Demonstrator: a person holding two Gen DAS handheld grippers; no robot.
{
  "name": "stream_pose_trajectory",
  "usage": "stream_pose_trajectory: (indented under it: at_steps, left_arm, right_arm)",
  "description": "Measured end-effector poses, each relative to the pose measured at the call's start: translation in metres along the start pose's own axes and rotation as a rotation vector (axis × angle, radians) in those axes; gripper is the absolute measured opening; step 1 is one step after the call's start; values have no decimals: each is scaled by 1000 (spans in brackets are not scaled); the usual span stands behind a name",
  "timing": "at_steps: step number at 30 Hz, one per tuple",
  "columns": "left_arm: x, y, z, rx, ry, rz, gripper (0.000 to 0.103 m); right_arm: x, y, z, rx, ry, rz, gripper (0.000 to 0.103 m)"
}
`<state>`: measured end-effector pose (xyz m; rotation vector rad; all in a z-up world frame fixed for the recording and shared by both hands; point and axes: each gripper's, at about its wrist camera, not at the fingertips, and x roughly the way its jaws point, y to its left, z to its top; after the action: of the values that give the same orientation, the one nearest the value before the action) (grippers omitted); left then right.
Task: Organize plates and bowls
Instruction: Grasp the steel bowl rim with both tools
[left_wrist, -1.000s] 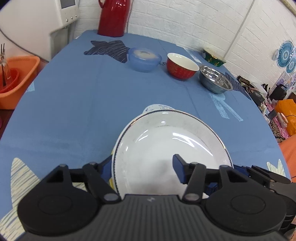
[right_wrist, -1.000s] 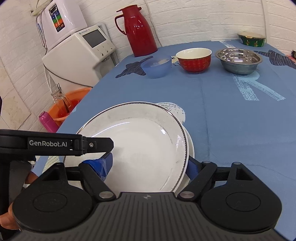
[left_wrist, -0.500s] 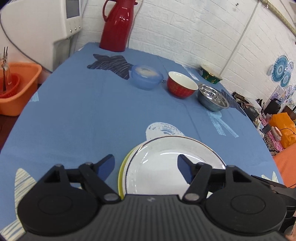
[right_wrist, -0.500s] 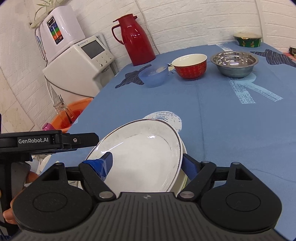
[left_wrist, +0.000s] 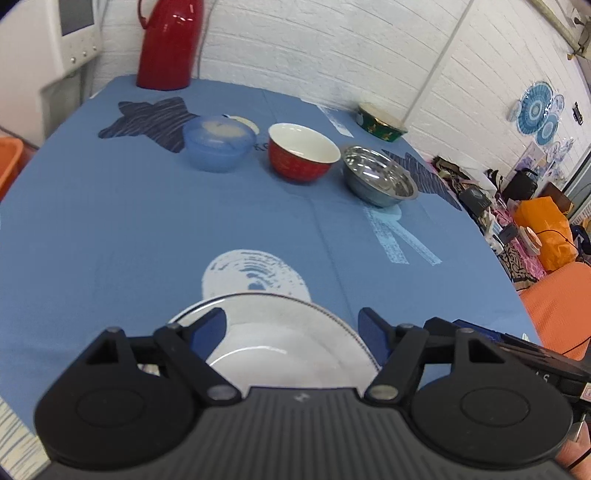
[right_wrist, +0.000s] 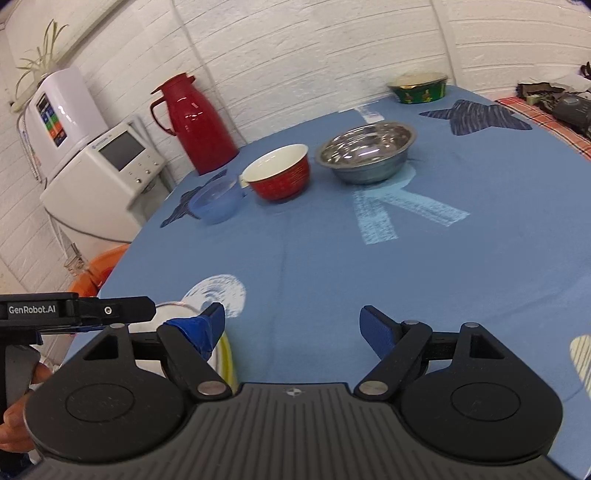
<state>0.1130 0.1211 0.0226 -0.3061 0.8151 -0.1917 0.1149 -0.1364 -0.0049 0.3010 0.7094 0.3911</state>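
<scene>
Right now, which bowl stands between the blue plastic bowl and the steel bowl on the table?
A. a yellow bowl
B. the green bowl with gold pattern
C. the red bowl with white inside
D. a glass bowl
C: the red bowl stands in the row between the blue plastic bowl and the steel bowl; the green bowl sits apart, near the wall.

The left gripper (left_wrist: 293, 326) hangs with jaws spread above a white plate (left_wrist: 284, 343) on the blue tablecloth (left_wrist: 110, 229); beyond stand a blue bowl (left_wrist: 218, 143), red bowl (left_wrist: 302, 153) and steel bowl (left_wrist: 378, 181) in a row.
</scene>
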Motion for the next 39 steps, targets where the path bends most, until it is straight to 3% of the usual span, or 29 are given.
stream_pose_trajectory:
  at_steps: [4, 9, 16, 21, 27, 34, 39]
  left_arm:
    - [44, -27, 36, -21, 53, -32, 71]
    - [110, -51, 85, -141, 108, -71, 71]
    - [178, -64, 129, -267, 91, 6, 71]
    - [204, -65, 138, -337, 102, 33, 71]
    - [217, -75, 138, -337, 78, 65, 69]
    - [234, -79, 141, -414, 77, 130, 68]
    - [238, -79, 143, -412, 49, 153, 68]
  right_arm:
    - [12, -30, 41, -29, -14, -54, 67]
    - [47, -63, 93, -59, 1, -97, 67]
    - [98, -99, 142, -53, 39, -117, 67]
    - [137, -108, 165, -82, 60, -154, 67]
    - [178, -99, 170, -309, 95, -240, 67]
    - [213, -100, 179, -381, 175, -225, 67]
    - [216, -102, 180, -371, 159, -208, 65]
